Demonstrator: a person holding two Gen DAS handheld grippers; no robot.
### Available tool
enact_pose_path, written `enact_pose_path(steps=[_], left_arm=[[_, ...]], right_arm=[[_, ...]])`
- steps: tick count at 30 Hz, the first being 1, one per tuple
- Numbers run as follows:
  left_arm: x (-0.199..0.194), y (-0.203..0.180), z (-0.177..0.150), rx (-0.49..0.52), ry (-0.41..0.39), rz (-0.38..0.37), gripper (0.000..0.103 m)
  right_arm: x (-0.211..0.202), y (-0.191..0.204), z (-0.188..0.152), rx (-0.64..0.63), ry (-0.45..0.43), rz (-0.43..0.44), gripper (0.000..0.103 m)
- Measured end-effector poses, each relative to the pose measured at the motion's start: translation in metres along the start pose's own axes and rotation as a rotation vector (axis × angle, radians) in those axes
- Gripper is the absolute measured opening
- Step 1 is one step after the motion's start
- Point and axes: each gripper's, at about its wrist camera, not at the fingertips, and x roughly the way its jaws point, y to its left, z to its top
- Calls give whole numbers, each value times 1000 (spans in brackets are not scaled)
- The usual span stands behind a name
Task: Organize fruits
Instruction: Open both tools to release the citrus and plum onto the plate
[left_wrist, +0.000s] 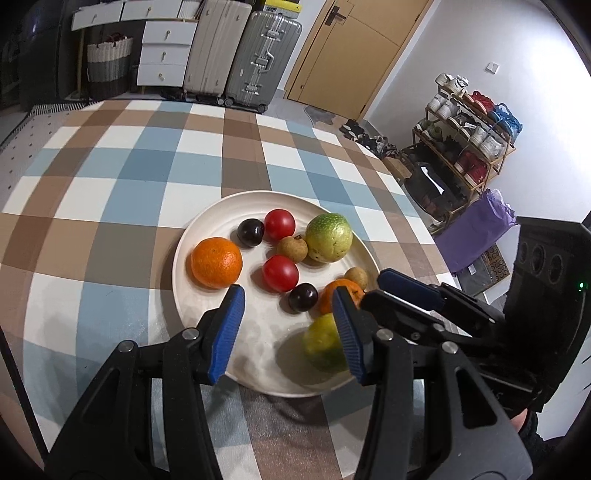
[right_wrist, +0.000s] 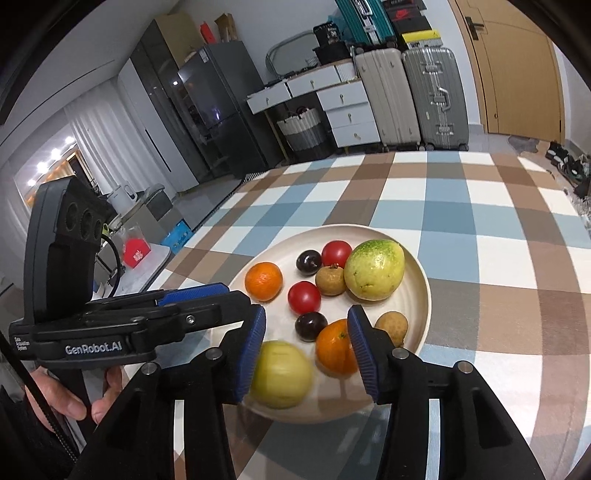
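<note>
— The right hand-held gripper (right_wrist: 306, 347) stands released over the plate (right_wrist: 421, 295), nothing pinched; the left hand-held gripper (left_wrist: 288, 328) hangs parted and empty too.

— That blurred yellow-green fruit (right_wrist: 280, 373) sits near the plate's front rim. A nudge could roll it onto the counter (right_wrist: 480, 206).

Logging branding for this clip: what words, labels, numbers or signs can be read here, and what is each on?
"GenRobot.AI": white lettering on the black left gripper body.
Small white print beside it, at the body's left end: too small to read.
Labels on the black box and the red-and-black box above the suitcases: blurred, not readable.
</note>
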Motion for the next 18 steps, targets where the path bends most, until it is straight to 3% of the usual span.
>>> enact_pose_path(steps=[13, 18], left_arm=[[-66, -5, -22, 41, -125, 104, 46], [-91, -9, -31, 56, -172, 142, 60]], right_arm=[[-57, 20, -17, 2, -154, 5, 50], [-76, 33, -22, -22, -200, 11, 63]])
